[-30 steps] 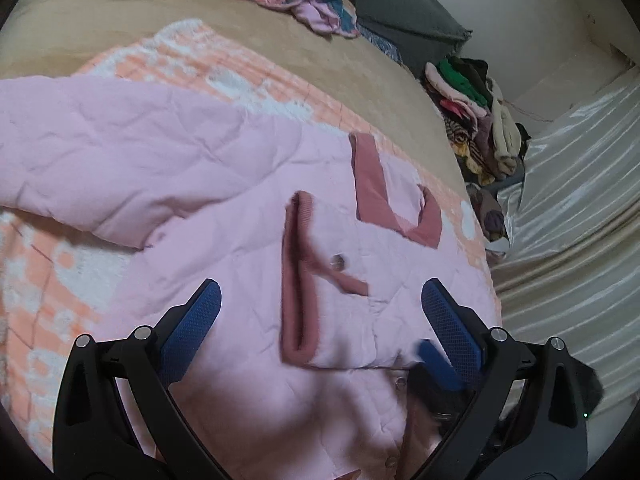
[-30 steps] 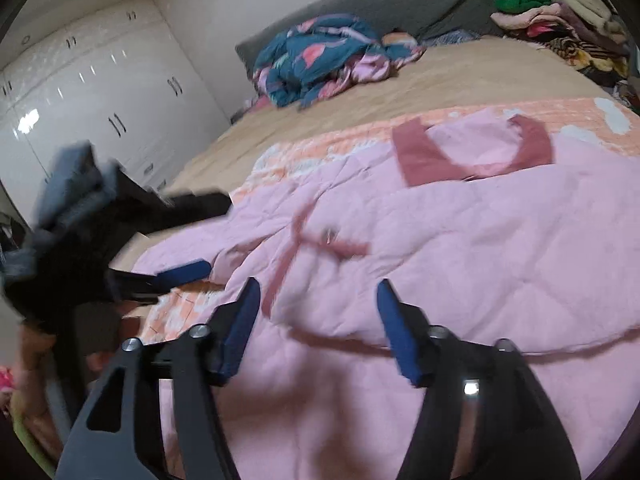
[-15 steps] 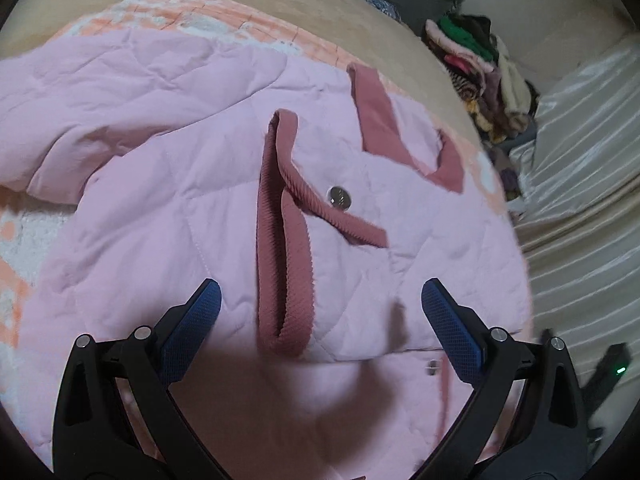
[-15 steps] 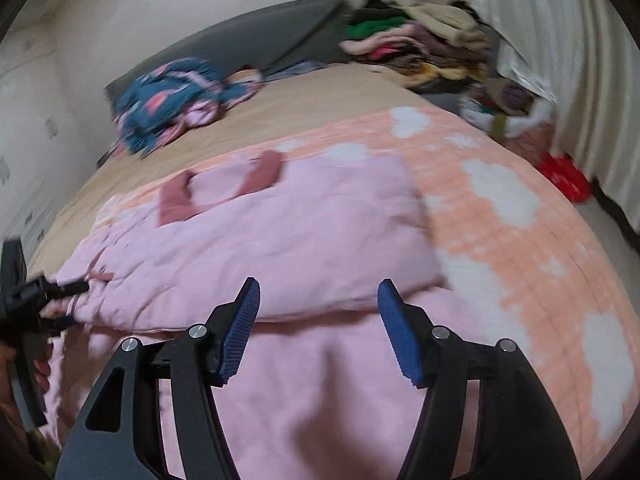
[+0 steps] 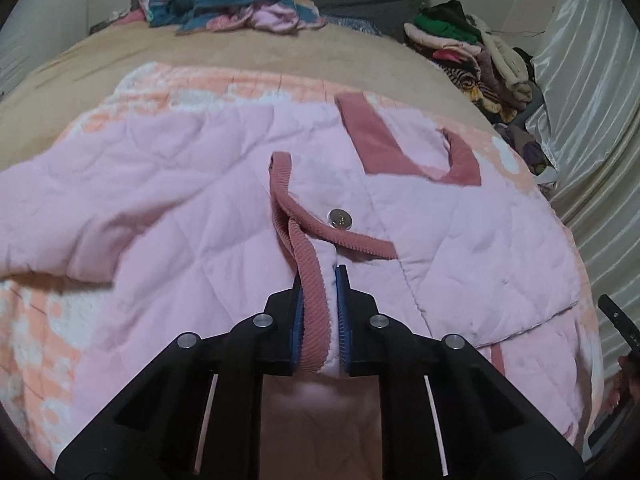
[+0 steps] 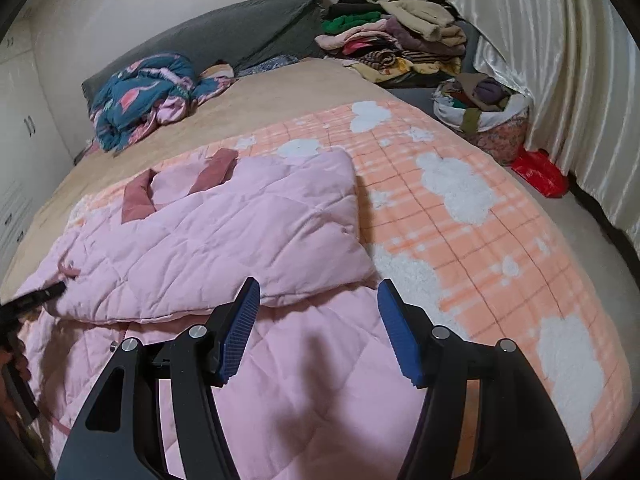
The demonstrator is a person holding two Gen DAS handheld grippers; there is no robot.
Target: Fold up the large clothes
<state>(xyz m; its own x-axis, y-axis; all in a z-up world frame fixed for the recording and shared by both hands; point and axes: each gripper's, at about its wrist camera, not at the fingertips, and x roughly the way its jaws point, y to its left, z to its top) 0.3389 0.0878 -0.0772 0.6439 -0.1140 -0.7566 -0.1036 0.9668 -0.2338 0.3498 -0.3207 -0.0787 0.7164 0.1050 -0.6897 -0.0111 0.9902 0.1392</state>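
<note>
1. Your left gripper (image 5: 319, 312) is clamped on the ribbed rose cuff (image 5: 316, 300) of the pink quilted jacket (image 5: 180, 216); the cuff and a bit of the pink sleeve edge sit pinched between the two blue pads (image 5: 342, 312).
2. Past the grip, the cuff's rose band loops up and away from you over the jacket, with a round metal snap (image 5: 340, 218) just beside it.
3. The jacket lies spread on the orange and white checked blanket (image 6: 480, 216), which covers the near part of the tan bed (image 5: 200, 56).
4. The jacket's rose collar (image 5: 400, 148) points toward the head of the bed.
5. In the right wrist view, one side of the jacket is folded over the body, its edge running across just ahead of your right gripper (image 6: 318, 326).
6. Your right gripper's jaws stand partly apart with nothing between the pads; it hovers over the lower part of the jacket, and its shadow falls on the fabric.
7. At the far left of that view you can see the tip of your left gripper at the jacket's edge.
8. A crumpled teal patterned cloth (image 6: 140, 96) lies near the grey pillow (image 6: 224, 36) at the head of the bed.
9. A pile of clothes (image 6: 396, 36) sits by the pale curtain (image 6: 560, 60).
</note>
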